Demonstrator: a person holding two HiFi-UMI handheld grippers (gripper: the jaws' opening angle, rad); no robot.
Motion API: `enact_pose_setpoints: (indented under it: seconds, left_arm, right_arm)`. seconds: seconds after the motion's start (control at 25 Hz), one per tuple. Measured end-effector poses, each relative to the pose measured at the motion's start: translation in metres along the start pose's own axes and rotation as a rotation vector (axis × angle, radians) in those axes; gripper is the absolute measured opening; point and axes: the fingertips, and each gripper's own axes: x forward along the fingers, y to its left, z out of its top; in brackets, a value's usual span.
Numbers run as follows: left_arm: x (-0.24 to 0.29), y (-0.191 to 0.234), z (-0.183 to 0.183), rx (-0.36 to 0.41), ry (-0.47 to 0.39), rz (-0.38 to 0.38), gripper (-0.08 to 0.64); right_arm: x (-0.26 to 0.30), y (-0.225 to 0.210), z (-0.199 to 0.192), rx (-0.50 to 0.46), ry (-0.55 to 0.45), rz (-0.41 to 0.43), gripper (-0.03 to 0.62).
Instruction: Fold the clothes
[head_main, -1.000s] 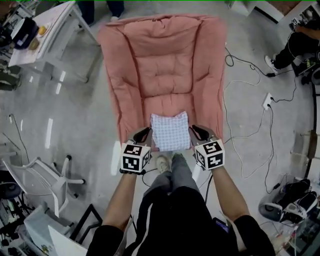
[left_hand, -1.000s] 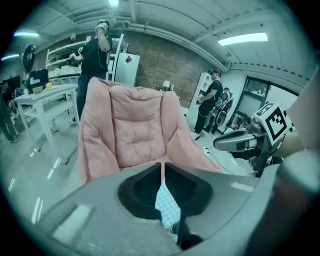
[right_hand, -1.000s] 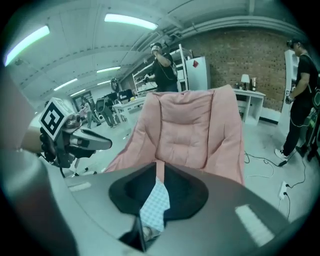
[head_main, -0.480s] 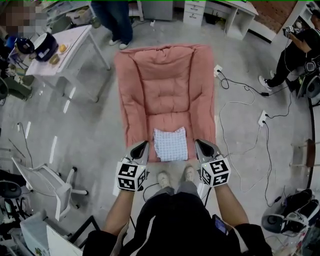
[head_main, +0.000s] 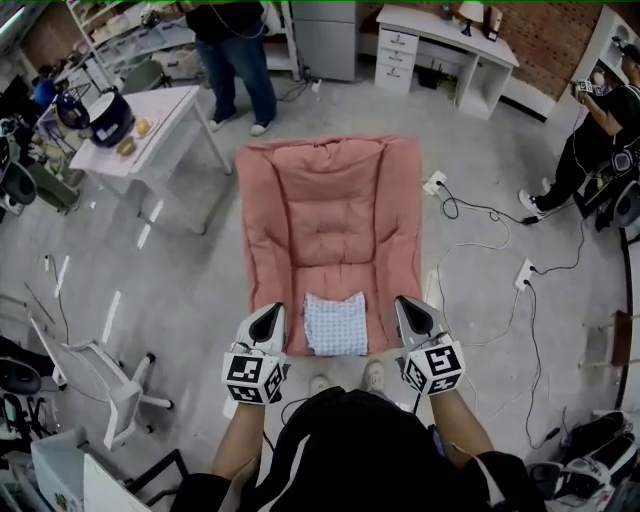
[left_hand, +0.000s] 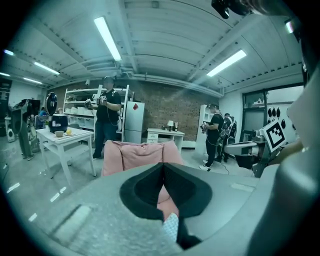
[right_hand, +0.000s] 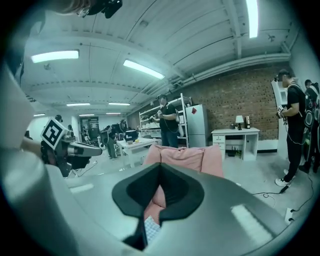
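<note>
My left claw (head_main: 268, 318) and right claw (head_main: 410, 312) hover closed on nothing, either side of the folded checked cloth (head_main: 335, 324) lying on the near end of the pink cushion (head_main: 330, 200); it looks light and floppy, so I'd pinch its corners

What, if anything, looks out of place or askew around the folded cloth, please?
Nothing stands out. The folded cloth lies flat and fairly square at the near end of the pink cushion. The left gripper and right gripper flank it, shut and empty.
</note>
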Motion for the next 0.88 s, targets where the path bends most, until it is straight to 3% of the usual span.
enact_pose_setpoints:
  seconds: [0.24, 0.88]
  left_arm:
    - [0.01, -0.003, 0.022, -0.005, -0.062, 0.034, 0.008]
    - [0.014, -0.02, 0.029, -0.014, -0.097, 0.033, 0.008]
  right_arm:
    - [0.014, -0.012, 0.02, -0.007, -0.04, 0.041, 0.005]
    - [0.014, -0.012, 0.027, -0.006, -0.072, 0.082, 0.005]
